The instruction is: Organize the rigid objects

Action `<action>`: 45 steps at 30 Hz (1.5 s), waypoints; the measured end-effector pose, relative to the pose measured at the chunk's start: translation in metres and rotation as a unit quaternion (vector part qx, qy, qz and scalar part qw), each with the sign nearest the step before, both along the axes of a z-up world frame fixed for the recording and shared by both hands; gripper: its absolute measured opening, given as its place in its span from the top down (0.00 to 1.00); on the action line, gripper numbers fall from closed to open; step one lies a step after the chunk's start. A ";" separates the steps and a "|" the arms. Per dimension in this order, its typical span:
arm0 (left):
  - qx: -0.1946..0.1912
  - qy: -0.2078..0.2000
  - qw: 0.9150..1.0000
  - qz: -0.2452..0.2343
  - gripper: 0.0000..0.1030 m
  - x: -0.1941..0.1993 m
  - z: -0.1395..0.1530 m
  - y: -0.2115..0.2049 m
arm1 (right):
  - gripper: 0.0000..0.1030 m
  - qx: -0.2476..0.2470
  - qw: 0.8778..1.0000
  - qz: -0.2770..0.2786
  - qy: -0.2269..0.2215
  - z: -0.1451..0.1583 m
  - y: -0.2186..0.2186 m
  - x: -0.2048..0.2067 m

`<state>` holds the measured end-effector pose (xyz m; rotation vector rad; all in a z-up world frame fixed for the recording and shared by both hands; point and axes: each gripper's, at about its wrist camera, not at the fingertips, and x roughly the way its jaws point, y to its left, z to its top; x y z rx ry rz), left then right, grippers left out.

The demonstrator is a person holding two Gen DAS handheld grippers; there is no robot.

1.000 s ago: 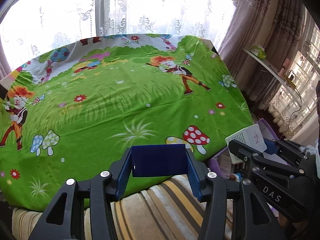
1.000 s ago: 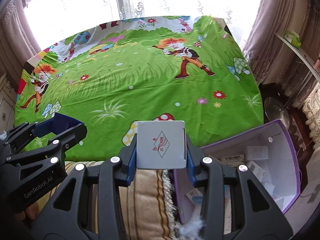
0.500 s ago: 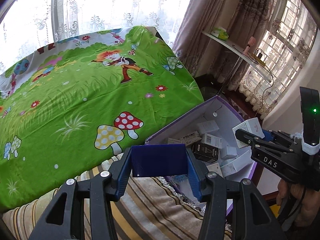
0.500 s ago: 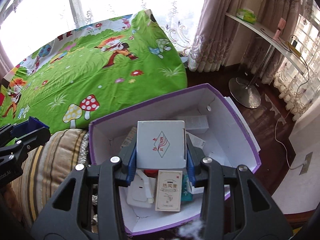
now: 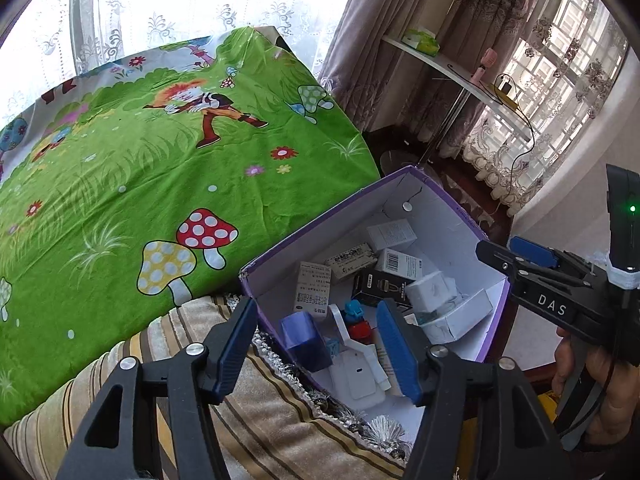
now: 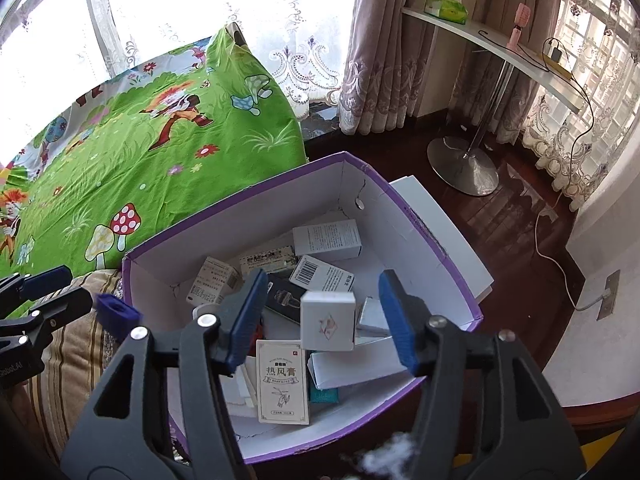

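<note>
Both tools have just been opening over the purple bin (image 6: 448, 256): the left tool (image 5: 318, 344) is releasing a blue box (image 5: 305, 340), the right tool (image 6: 324, 316) a white box (image 6: 327, 320), neither gripped.

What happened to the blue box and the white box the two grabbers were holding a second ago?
Both grippers swung from over the green cartoon bedsheet to the purple-rimmed cardboard box. Their jaws have just been opening: the left gripper let go of the dark blue box and the right gripper let go of the white box with a diamond logo; both boxes are loose over the carton. The bedsheet stayed put.
</note>
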<state>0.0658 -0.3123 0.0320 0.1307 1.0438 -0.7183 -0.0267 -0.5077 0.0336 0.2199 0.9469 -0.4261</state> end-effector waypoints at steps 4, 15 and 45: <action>-0.001 0.005 1.000 -0.006 0.32 -0.008 0.001 0.004 | 0.31 -0.006 1.000 0.006 0.003 0.004 0.007 -0.004; 0.018 0.044 0.999 -0.001 0.18 -0.054 -0.013 0.029 | 0.26 -0.026 0.999 0.027 0.020 0.011 0.033 -0.050; 0.031 0.028 0.999 -0.014 0.06 -0.065 -0.018 0.021 | 0.26 -0.001 0.999 0.025 0.040 -0.009 0.039 -0.061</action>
